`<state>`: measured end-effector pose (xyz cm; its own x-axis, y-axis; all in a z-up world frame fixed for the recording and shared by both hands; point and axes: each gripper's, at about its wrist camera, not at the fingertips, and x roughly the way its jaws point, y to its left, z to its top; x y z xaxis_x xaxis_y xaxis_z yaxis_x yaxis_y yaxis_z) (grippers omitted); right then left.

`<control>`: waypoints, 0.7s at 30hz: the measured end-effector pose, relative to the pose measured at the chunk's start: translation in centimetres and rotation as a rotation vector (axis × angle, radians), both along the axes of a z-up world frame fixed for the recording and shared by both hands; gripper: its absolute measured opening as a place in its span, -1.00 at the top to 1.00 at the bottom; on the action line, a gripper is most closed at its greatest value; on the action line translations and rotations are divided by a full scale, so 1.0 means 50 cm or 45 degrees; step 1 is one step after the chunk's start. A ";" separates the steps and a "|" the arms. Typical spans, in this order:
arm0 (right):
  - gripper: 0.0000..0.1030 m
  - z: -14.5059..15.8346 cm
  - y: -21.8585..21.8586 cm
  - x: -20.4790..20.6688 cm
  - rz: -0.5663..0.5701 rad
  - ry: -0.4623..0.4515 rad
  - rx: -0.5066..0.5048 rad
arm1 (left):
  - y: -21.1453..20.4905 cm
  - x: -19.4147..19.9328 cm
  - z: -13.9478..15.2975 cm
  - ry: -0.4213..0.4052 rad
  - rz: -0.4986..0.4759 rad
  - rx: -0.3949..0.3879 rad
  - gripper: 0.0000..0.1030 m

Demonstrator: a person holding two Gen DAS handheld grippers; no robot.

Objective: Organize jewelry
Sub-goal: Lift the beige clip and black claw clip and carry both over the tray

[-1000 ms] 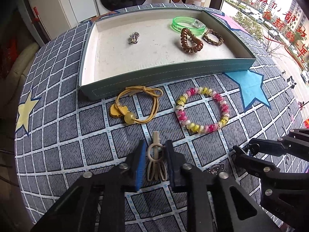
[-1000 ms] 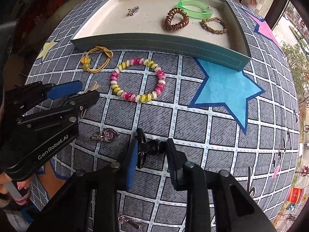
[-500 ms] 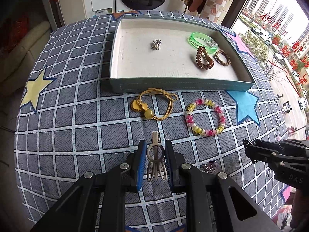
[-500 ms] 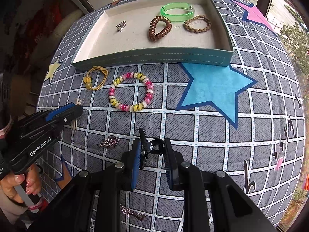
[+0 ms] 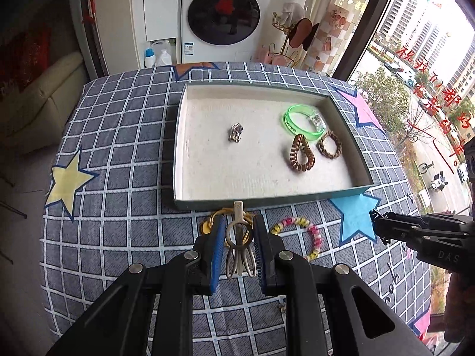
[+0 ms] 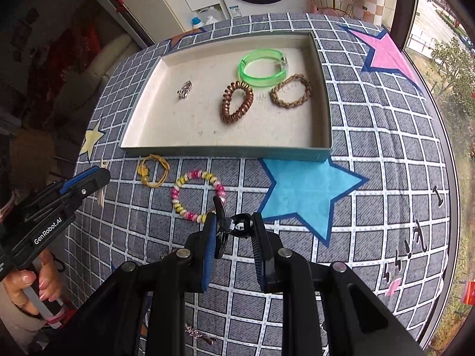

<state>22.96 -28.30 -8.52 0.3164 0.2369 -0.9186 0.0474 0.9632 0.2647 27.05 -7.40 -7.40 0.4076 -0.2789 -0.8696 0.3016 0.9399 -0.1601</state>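
My left gripper (image 5: 237, 234) is shut on a beige hair clip (image 5: 239, 243) and holds it above the cloth, just short of the tray's near wall (image 5: 267, 201). My right gripper (image 6: 233, 231) is shut on a black hair claw (image 6: 227, 225), raised over the cloth near the blue star. The shallow tray (image 6: 225, 149) holds a green bangle (image 6: 262, 68), a brown coil tie (image 6: 236, 101), a braided bracelet (image 6: 292, 95) and a small silver piece (image 6: 184, 89). A yellow hair tie (image 6: 153, 170) and a pink-yellow bead bracelet (image 6: 197, 195) lie on the cloth before the tray.
The table has a grey checked cloth with stars (image 6: 308, 190). A small silver charm (image 6: 197, 333) lies near the front edge under my right gripper. A washing machine (image 5: 222, 14) stands behind the table, a window on the right.
Both grippers have risen and pulled back from the cloth, each carrying its clip. The left one now points at the tray's near wall.
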 end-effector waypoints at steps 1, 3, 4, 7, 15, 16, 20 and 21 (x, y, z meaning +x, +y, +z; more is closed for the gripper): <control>0.52 0.004 -0.004 0.009 -0.001 -0.006 -0.001 | -0.004 0.008 0.004 -0.004 0.002 -0.004 0.39; 0.52 0.013 -0.017 0.028 -0.004 -0.017 -0.003 | -0.014 0.025 0.010 -0.012 0.005 -0.007 0.39; 0.52 0.016 -0.024 0.039 -0.007 -0.021 -0.002 | -0.019 0.033 0.012 -0.018 0.005 -0.006 0.39; 0.52 0.018 -0.036 0.076 -0.023 -0.028 0.010 | -0.034 0.060 0.012 -0.028 0.010 0.006 0.39; 0.52 0.003 -0.071 0.170 -0.045 -0.025 0.026 | -0.063 0.124 -0.027 -0.003 0.052 0.047 0.39; 0.52 -0.001 -0.072 0.180 -0.044 -0.024 0.025 | -0.064 0.130 -0.032 0.001 0.060 0.054 0.39; 0.52 -0.017 -0.076 0.218 -0.039 -0.014 0.021 | -0.067 0.155 -0.055 0.019 0.089 0.075 0.39; 0.52 -0.022 -0.076 0.226 -0.037 -0.010 0.020 | -0.069 0.161 -0.061 0.024 0.090 0.083 0.39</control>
<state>34.24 -32.09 -9.64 0.3307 0.2418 -0.9122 0.0732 0.9571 0.2803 35.08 -10.86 -10.47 0.4079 -0.1924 -0.8925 0.2320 0.9673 -0.1025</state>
